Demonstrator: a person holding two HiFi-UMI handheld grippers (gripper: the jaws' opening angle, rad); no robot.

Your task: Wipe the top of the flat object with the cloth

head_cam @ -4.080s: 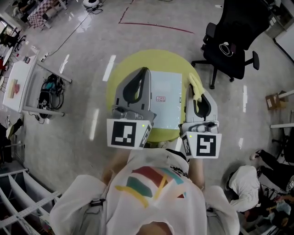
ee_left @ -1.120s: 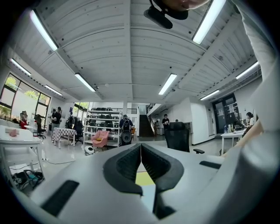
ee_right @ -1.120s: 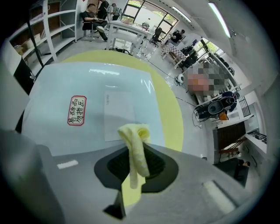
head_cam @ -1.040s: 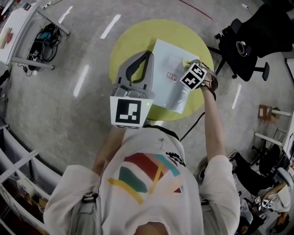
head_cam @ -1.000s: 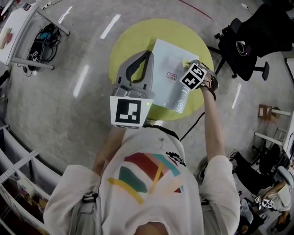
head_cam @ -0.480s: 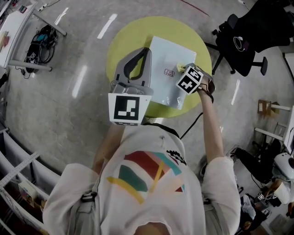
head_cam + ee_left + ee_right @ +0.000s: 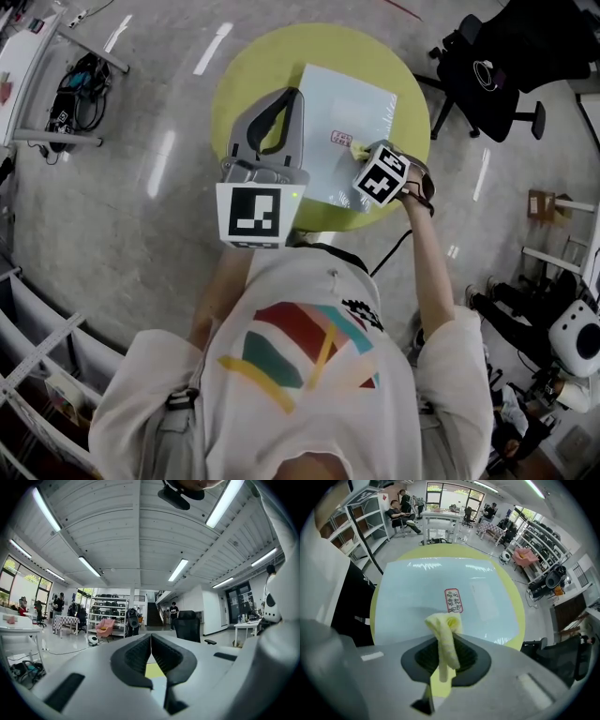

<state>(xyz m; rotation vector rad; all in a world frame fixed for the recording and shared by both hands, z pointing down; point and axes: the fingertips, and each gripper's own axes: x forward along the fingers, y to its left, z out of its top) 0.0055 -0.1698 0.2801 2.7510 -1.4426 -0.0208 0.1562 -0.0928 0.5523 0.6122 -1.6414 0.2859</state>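
Note:
A pale blue flat board [image 7: 339,112] with a small red label [image 7: 339,138] lies on the round yellow table [image 7: 234,84]. My right gripper [image 7: 362,150] is shut on a yellow cloth [image 7: 359,147] and presses it onto the board just right of the label. In the right gripper view the cloth [image 7: 446,629] sticks up from between the jaws of the right gripper [image 7: 446,644], with the board [image 7: 417,588] and label [image 7: 453,600] beyond. My left gripper [image 7: 296,94] rests at the board's left edge. Its jaws [image 7: 151,641] are shut on nothing.
A black office chair [image 7: 487,66] stands right of the table. A white desk [image 7: 42,47] with cables under it sits at far left. Shelving [image 7: 37,356] runs along the lower left. People sit at desks [image 7: 405,508] in the background.
My right gripper has dragged the cloth from the board's far right part toward me, to beside the label. The left gripper has stayed at the board's left edge.

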